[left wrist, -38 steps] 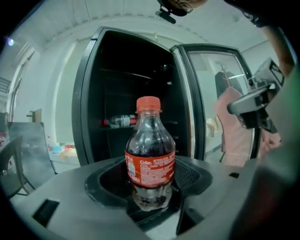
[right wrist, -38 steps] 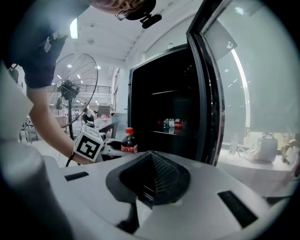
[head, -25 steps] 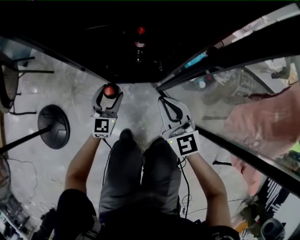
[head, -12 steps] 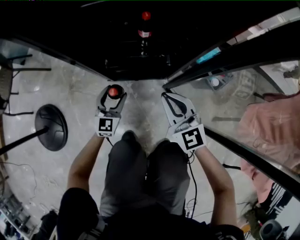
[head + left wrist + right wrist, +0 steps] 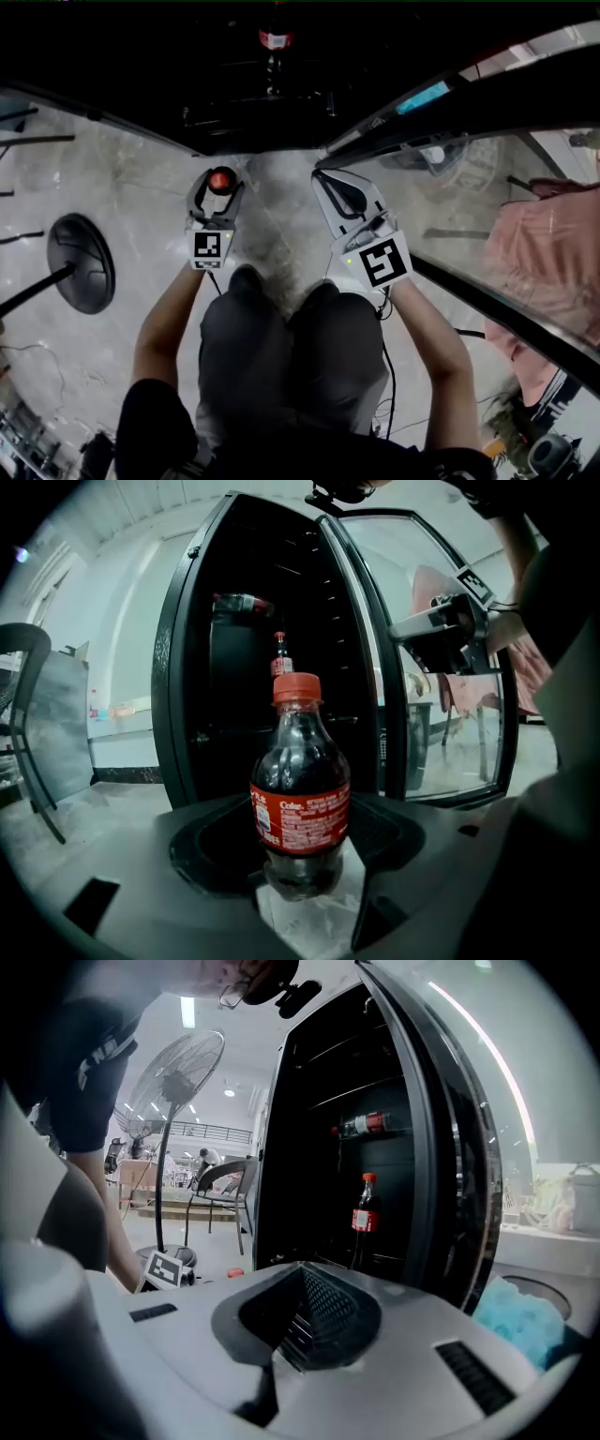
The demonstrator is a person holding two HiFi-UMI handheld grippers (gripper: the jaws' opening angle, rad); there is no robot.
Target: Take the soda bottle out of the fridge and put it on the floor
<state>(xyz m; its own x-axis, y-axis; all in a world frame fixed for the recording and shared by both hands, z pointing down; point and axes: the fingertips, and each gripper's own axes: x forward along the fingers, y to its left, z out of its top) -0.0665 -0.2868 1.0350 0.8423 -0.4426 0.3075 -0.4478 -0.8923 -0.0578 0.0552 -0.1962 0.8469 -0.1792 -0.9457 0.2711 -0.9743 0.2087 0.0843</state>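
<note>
A small soda bottle (image 5: 300,803) with dark cola, a red label and a red cap stands upright between the jaws of my left gripper (image 5: 222,184), which is shut on its lower body. It hangs over the grey floor (image 5: 272,220) just in front of the open black fridge (image 5: 239,667). From the head view only its red cap (image 5: 221,179) shows. My right gripper (image 5: 325,178) is beside it, shut with nothing in it, near the glass door (image 5: 469,122). A second bottle (image 5: 364,1206) stands inside the fridge.
Another bottle (image 5: 367,1124) lies on an upper fridge shelf. A standing fan (image 5: 176,1072) has its round base (image 5: 81,263) on the floor at my left, with a chair (image 5: 220,1190) behind. Pink cloth (image 5: 544,253) shows through the door glass.
The head view has drifted, so the fridge and the fan base sit a little differently. Both grippers have stayed in front of the fridge, the left still holding the bottle.
</note>
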